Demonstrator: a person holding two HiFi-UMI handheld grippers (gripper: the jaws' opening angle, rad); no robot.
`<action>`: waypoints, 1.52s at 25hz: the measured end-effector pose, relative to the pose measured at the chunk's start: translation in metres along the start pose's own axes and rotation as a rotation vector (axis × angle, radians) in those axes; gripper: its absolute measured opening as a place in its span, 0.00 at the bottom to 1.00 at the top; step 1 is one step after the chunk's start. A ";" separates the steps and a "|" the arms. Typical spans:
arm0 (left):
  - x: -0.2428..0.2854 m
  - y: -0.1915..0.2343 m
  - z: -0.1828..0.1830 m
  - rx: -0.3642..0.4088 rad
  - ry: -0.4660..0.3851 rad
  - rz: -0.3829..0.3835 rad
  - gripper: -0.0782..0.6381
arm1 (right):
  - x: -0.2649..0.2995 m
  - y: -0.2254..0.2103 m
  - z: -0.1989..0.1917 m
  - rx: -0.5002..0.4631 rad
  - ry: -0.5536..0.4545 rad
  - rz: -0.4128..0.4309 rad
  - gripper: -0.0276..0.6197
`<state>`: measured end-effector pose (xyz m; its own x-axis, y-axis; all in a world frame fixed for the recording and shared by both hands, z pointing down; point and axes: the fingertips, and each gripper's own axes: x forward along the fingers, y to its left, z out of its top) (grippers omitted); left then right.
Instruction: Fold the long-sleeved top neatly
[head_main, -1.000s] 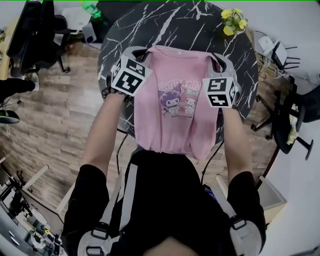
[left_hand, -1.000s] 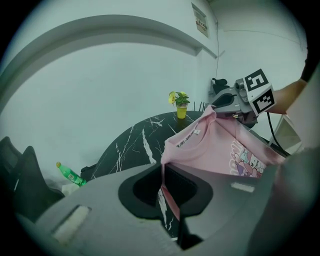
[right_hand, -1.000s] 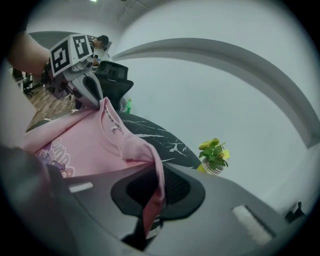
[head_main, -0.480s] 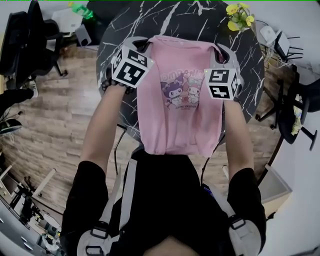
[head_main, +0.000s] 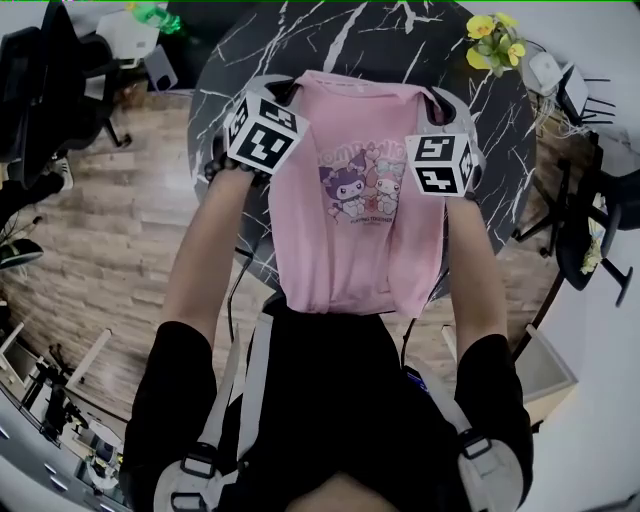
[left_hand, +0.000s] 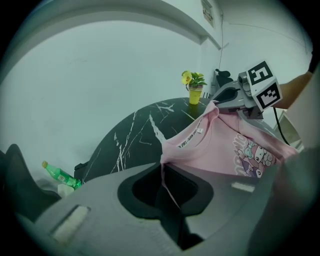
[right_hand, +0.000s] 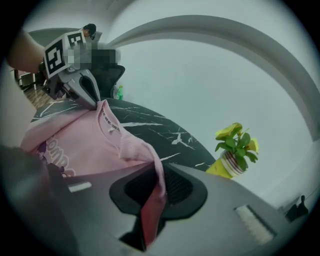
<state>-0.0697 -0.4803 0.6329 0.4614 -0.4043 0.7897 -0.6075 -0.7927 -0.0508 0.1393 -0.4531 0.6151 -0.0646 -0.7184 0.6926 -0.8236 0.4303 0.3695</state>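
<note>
A pink long-sleeved top (head_main: 355, 230) with a cartoon print hangs by its shoulders over the black marble table (head_main: 490, 100). Its hem drops past the near table edge toward the person. My left gripper (head_main: 281, 92) is shut on the left shoulder; in the left gripper view the cloth (left_hand: 215, 145) runs into the pinched jaws (left_hand: 163, 169). My right gripper (head_main: 438, 102) holds the right shoulder. Its jaws are opening slightly, with a fold of the pink top (right_hand: 125, 150) still pinched between them (right_hand: 154, 186). The sleeves are tucked behind the body.
A yellow flower pot (head_main: 492, 40) stands at the table's far right rim. A green bottle (head_main: 150, 12) lies beyond the far left edge. Office chairs stand at the left (head_main: 40, 100) and right (head_main: 590, 240), on wooden floor (head_main: 110, 230).
Both grippers have sunk a little toward the table, carrying the top's shoulders down with them. The grip on each shoulder looks the same.
</note>
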 end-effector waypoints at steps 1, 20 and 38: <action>0.004 0.001 -0.006 -0.008 0.020 0.000 0.16 | 0.004 0.004 -0.003 0.002 0.011 0.022 0.13; -0.076 -0.081 -0.069 -0.209 -0.032 0.083 0.33 | -0.089 0.056 -0.055 0.098 -0.001 0.137 0.38; -0.128 -0.234 -0.140 -0.296 0.021 0.101 0.32 | -0.200 0.100 -0.173 0.194 0.047 0.273 0.37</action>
<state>-0.0770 -0.1787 0.6289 0.3778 -0.4623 0.8022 -0.8128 -0.5806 0.0482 0.1670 -0.1718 0.6203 -0.2753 -0.5626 0.7796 -0.8715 0.4884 0.0447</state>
